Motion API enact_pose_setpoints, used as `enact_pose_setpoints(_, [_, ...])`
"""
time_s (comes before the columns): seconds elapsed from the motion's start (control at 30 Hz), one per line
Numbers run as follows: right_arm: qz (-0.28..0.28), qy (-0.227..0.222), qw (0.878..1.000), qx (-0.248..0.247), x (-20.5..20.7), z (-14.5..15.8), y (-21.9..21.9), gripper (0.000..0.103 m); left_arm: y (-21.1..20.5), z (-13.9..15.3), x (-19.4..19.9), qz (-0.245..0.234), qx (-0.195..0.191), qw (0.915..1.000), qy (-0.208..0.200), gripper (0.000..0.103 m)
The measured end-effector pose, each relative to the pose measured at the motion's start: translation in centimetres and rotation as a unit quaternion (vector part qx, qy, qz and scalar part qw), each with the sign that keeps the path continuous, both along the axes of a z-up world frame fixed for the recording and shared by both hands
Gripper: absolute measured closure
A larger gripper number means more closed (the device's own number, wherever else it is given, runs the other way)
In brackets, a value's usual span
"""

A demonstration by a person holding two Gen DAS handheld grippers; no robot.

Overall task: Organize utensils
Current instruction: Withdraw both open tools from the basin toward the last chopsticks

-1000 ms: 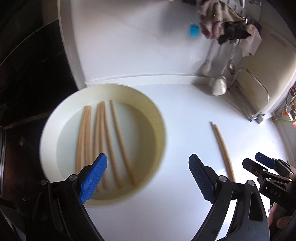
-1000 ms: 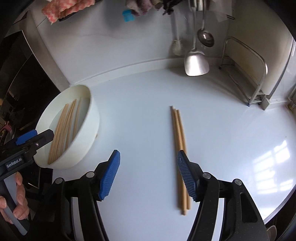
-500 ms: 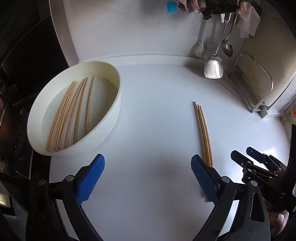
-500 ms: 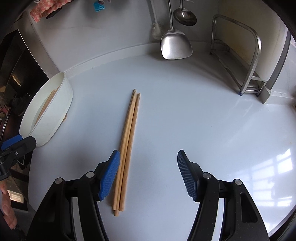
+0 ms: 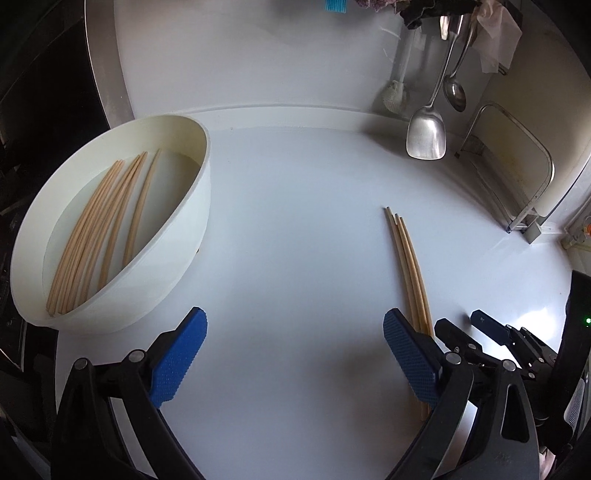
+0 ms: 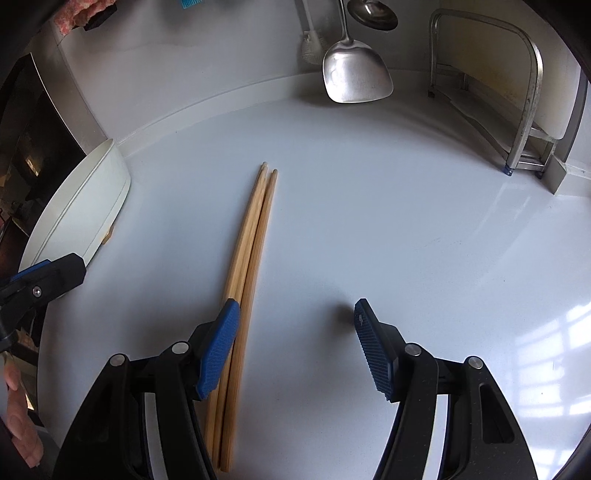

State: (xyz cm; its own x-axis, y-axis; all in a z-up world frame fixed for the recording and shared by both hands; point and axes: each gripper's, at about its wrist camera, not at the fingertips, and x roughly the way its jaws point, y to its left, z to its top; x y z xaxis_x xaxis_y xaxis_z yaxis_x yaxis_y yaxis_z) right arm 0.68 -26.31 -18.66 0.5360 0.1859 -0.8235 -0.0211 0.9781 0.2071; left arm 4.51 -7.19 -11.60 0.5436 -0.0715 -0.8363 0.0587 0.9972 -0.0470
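Note:
Three wooden chopsticks (image 5: 406,262) lie together on the white counter (image 5: 295,229); in the right wrist view the chopsticks (image 6: 249,254) run under my right gripper's left finger. A white round basin (image 5: 173,251) at the left holds several more chopsticks (image 5: 99,225); its wall shows in the right wrist view (image 6: 85,214). My left gripper (image 5: 291,350) is open and empty over the bare counter between basin and loose chopsticks. My right gripper (image 6: 295,339) is open and empty, low over the counter just right of the loose chopsticks, and shows in the left wrist view (image 5: 480,332).
A steel spatula (image 5: 426,133), a ladle (image 5: 454,92) and a brush (image 5: 395,96) hang on the back wall. A metal rack (image 5: 517,177) stands at the back right. Cloths (image 5: 443,11) hang above. Dark stove area lies left of the basin.
Both grippers have moved right, away from the basin. The loose chopsticks now sit at my right gripper's left finger instead of its right. Both stay open.

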Motion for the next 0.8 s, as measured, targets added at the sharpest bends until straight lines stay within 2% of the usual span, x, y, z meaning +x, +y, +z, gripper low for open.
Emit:
enact_pose_setpoints(0.17, [-0.002, -0.002, 1.0, -0.017, 0.4, 0.1, 0.4, 0.041, 0.1, 0.0, 0.2, -0.002, 0.008, 1.0, -0.003, 0.008])
enact_pose_setpoints(0.8, [0.024, -0.008, 0.995, -0.099, 0.3, -0.2, 2.4, 0.041, 0.1, -1.0, 0.8, -0.005, -0.007, 0.9999, 0.009, 0.008])
